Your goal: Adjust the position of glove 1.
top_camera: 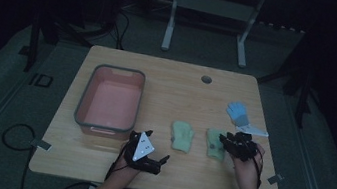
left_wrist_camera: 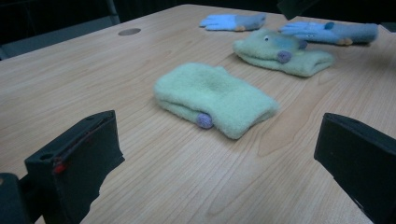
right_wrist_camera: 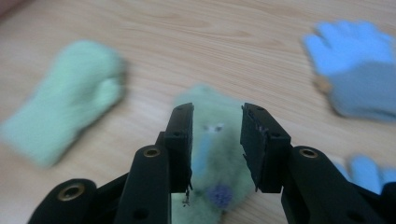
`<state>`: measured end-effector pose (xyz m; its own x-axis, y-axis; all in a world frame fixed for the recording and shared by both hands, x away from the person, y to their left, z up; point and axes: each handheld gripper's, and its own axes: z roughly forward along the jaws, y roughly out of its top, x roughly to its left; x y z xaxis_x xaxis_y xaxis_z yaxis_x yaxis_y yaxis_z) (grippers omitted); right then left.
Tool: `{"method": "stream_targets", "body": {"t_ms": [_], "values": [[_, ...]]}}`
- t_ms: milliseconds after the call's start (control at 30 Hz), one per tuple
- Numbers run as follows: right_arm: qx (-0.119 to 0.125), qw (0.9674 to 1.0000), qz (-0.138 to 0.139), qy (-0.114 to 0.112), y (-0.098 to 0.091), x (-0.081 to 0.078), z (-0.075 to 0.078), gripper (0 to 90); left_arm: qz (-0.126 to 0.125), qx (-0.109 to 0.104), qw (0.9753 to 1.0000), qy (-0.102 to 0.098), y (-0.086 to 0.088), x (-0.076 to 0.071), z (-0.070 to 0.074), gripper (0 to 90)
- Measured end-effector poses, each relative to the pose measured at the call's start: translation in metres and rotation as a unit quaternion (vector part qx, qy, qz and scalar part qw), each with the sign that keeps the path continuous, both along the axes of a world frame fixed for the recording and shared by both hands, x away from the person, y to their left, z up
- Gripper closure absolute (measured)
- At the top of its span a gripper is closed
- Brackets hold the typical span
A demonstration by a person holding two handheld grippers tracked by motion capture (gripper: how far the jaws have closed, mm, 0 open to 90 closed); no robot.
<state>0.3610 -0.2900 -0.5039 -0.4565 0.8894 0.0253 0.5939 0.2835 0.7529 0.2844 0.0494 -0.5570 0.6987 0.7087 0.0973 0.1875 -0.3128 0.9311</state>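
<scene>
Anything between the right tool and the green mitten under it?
Nothing visible. The right tool hangs directly over the right green mitten, jaws parted, with only open air between them. The other mitten lies apart.

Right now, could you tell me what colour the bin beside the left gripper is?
The bin is pink inside with a grey rim, best seen in the high view.

High view I get is very dim, room black around the table (top_camera: 167, 89). Left gripper view sharp, evenly lit. Right gripper view smeared, mittens (right_wrist_camera: 65, 98) blurred.

2 mittens (top_camera: 182, 136) lie right of the bin (top_camera: 109, 100).
</scene>
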Motion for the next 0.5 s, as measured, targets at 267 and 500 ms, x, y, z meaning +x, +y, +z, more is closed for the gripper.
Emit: {"method": "stream_targets", "body": {"t_ms": [267, 500], "values": [[-0.023, 0.9955, 0.092, 0.006, -0.011, 0.009, -0.005, 62.8, -0.001, 0.0, 1.0, 0.0, 0.0, 0.0, 0.0, 0.1], [-0.034, 0.9941, 0.1, 0.026, -0.006, 0.013, -0.026, 59.2, 0.0, -0.001, 1.0, -0.001, 0.0, 0.0, 0.0, 0.1]]}}
